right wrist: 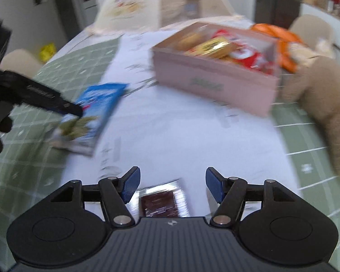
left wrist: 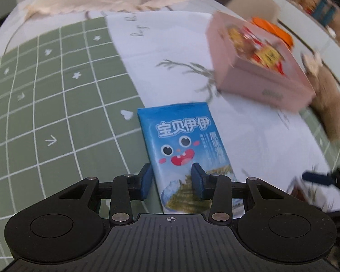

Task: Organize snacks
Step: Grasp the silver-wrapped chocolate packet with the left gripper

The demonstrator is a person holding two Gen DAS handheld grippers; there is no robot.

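blue seaweed snack pack (left wrist: 183, 149) lies flat near pink snack box (left wrist: 256, 68), on its near-left side. left gripper (left wrist: 172, 179) part-open, straddling pack's lower end, not clamped. right gripper (right wrist: 171, 187) wide, empty, over dark foil packet (right wrist: 159, 202). pack looks light, crinkly, slippery; pinch by edge.

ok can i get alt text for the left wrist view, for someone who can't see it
The left gripper straddles the near end of a blue seaweed snack packet lying on a green-and-white tablecloth, one blue pad at its edge and the other over its face. Farther right stands an open pink box of wrapped snacks.
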